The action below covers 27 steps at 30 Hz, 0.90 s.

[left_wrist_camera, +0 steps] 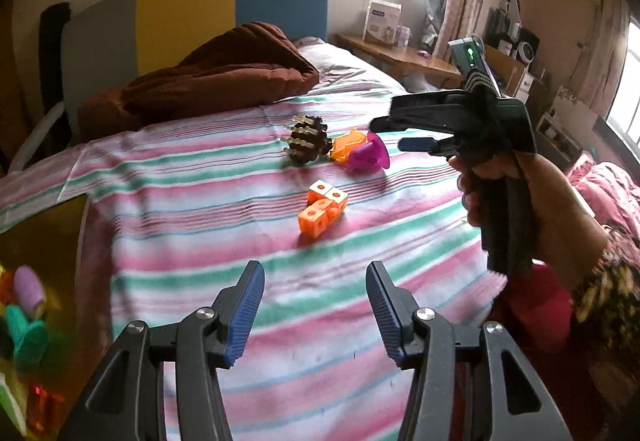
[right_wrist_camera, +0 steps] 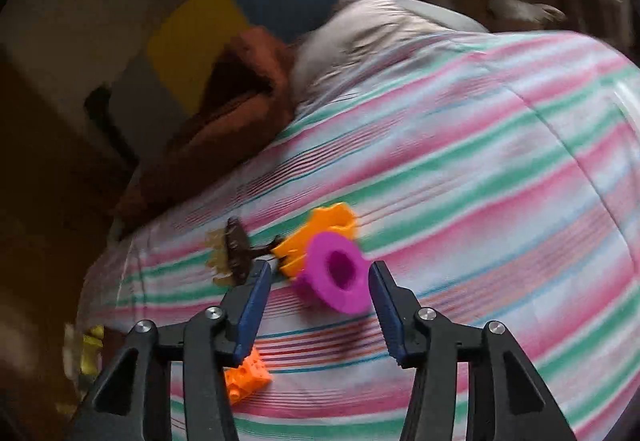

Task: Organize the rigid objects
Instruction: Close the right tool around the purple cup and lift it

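My right wrist view's smeared, and my finger [right_wrist_camera: 250,315] hides part of the orange block [right_wrist_camera: 246,377], lower left.

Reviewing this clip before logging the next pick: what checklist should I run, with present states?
1. Right tool open: ok.
2. Nothing held in right tool: ok.
3. Purple piece lined up ahead of it: ok, but it touches the orange piece.
4. Left tool open and empty: ok.
5. Orange cube block lies apart on the striped sheet: ok.
6. Pads touching purple piece: cannot tell, blurred.
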Each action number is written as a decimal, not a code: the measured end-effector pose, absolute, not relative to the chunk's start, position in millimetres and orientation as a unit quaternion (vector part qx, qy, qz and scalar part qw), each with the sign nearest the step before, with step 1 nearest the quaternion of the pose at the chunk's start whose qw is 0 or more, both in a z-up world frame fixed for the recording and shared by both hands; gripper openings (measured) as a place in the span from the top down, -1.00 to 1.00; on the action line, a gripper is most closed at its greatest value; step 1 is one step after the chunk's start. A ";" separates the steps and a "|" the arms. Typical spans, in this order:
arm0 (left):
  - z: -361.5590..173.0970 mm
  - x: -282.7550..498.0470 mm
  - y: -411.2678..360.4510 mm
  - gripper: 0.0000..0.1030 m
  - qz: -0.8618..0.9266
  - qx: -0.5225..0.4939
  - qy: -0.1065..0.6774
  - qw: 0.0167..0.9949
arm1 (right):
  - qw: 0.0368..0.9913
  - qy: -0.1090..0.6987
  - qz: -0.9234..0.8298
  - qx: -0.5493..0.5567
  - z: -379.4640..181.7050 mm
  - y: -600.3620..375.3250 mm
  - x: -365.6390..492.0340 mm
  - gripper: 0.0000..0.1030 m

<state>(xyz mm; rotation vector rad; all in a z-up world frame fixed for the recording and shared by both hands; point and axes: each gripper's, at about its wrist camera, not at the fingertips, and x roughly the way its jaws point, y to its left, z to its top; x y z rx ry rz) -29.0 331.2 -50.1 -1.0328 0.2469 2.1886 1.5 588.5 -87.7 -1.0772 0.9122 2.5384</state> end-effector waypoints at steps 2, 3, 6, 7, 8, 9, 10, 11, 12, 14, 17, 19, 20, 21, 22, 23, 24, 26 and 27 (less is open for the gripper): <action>-53.5 -37.4 341.9 -0.04 0.843 -0.401 0.095 0.347 | 0.120 0.284 0.867 -0.391 -93.6 582.0 -6.0 0.05; -55.2 -39.7 346.5 -0.04 0.843 -0.399 0.098 0.347 | 0.117 0.281 0.865 -0.400 -97.0 581.0 -7.8 0.15; -63.5 -49.9 359.8 -0.04 0.841 -0.405 0.105 0.344 | 0.112 0.315 0.845 -0.417 -111.8 589.2 -17.1 0.47; -67.0 -54.1 363.1 -0.04 0.839 -0.410 0.103 0.343 | 0.106 0.351 0.836 -0.408 -113.4 596.2 -12.1 0.56; -69.0 -56.3 364.0 -0.04 0.839 -0.411 0.104 0.341 | 0.100 0.377 0.830 -0.399 -113.5 600.5 -6.7 0.65; -71.2 -58.8 366.2 -0.04 0.840 -0.411 0.106 0.338 | 0.092 0.408 0.821 -0.388 -115.8 607.5 -4.9 0.67; -73.9 -61.9 368.5 -0.04 0.840 -0.412 0.107 0.336 | 0.081 0.450 0.806 -0.375 -119.4 613.8 0.7 0.68; -76.6 -65.5 371.1 -0.04 0.840 -0.413 0.108 0.334 | 0.066 0.503 0.783 -0.361 -125.9 617.8 5.2 0.68; -78.9 -68.4 373.0 -0.04 0.841 -0.413 0.109 0.332 | 0.051 0.553 0.753 -0.352 -135.9 623.7 12.1 0.68; -84.8 -75.1 380.4 -0.04 0.841 -0.414 0.119 0.327 | 0.054 0.604 0.713 -0.351 -150.9 630.2 24.2 0.68; -93.4 -80.8 392.8 -0.04 0.839 -0.413 0.130 0.330 | 0.121 0.600 0.695 -0.378 -158.4 640.2 40.6 0.76; -98.5 -82.9 401.1 -0.04 0.839 -0.411 0.142 0.328 | 0.138 0.593 0.697 -0.379 -153.1 644.4 46.9 0.62; -100.9 -83.5 405.5 -0.04 0.838 -0.408 0.148 0.331 | 0.148 0.581 0.703 -0.382 -148.1 644.6 48.2 0.41; -102.7 -83.9 409.3 -0.04 0.838 -0.405 0.153 0.333 | 0.157 0.565 0.712 -0.386 -140.8 644.2 48.7 0.24; -104.6 -84.0 413.0 -0.04 0.837 -0.402 0.159 0.335 | 0.159 0.552 0.721 -0.387 -135.6 643.2 47.7 -0.13; -107.3 -84.5 416.9 -0.04 0.836 -0.400 0.164 0.337 | 0.175 0.545 0.725 -0.383 -131.1 642.1 47.2 -0.40; -109.7 -85.5 420.1 -0.04 0.835 -0.400 0.167 0.340 | 0.186 0.532 0.730 -0.386 -126.1 641.1 47.3 -0.48; -115.2 -88.3 424.7 -0.04 0.833 -0.400 0.167 0.344 | 0.219 0.491 0.748 -0.390 -114.0 645.5 47.5 -0.48; -117.5 -89.0 426.6 -0.04 0.832 -0.401 0.167 0.346 | 0.231 0.473 0.760 -0.380 -106.5 646.1 47.8 -0.48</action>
